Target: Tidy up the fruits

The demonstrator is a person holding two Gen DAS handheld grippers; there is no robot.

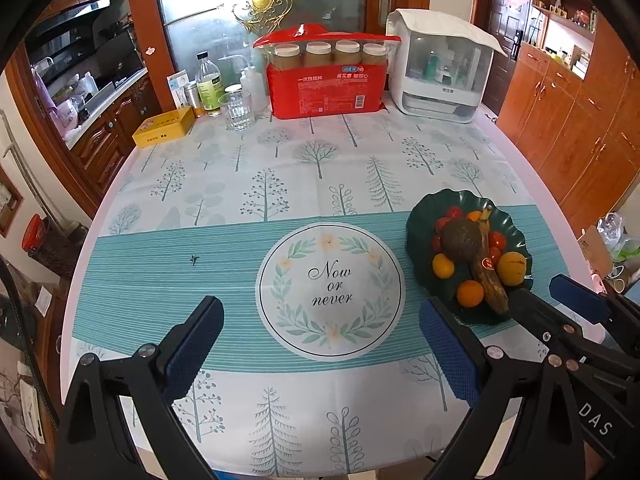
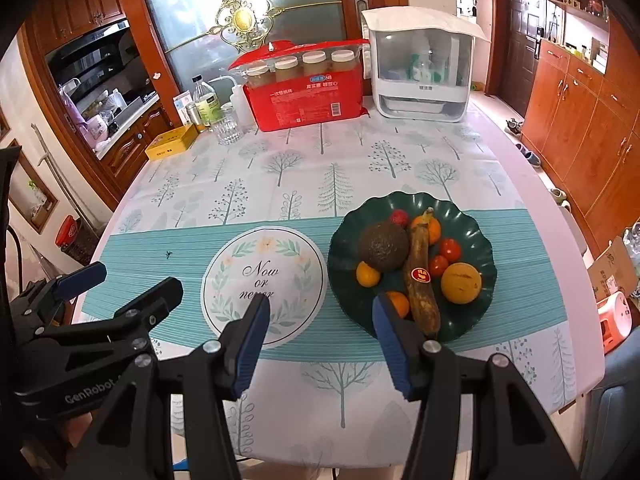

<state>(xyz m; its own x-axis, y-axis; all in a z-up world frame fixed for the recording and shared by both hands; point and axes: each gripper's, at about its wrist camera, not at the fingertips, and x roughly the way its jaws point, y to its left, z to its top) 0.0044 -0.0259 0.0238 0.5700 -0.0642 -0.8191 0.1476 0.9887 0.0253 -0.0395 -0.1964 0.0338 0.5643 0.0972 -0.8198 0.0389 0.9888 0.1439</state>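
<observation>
- Round table w/ tree-print white-and-teal plastic cloth [image 1: 240, 184] fills both views; printed "Now or never" wreath circle [image 1: 330, 290] near front centre.
- Far edge: red plastic pkg of paper cups [image 1: 326, 90] w/ four capped jars along its top, white lidded box w/ clear window [image 1: 442, 66] just right of it, yellow flat tin [image 1: 164, 127] at left, clear ribbed drinking glass [image 1: 237, 110] beside bottles.
- Dark green scalloped plate [image 2: 478, 240] sits right of the circle, holds all fruit: dark rough avocado [image 2: 383, 246], brown overripe banana w/ red sticker [image 2: 421, 280] lying front-to-back, yellow-orange round fruit [image 2: 461, 283], small oranges, red cherry tomatoes [image 2: 450, 249].
- Left gripper [image 1: 322, 344]: blue pads wide apart, nothing between, above cloth in front of circle.
- Right gripper [image 2: 320, 328]: jaws parted, empty; right pad near plate's front rim.
</observation>
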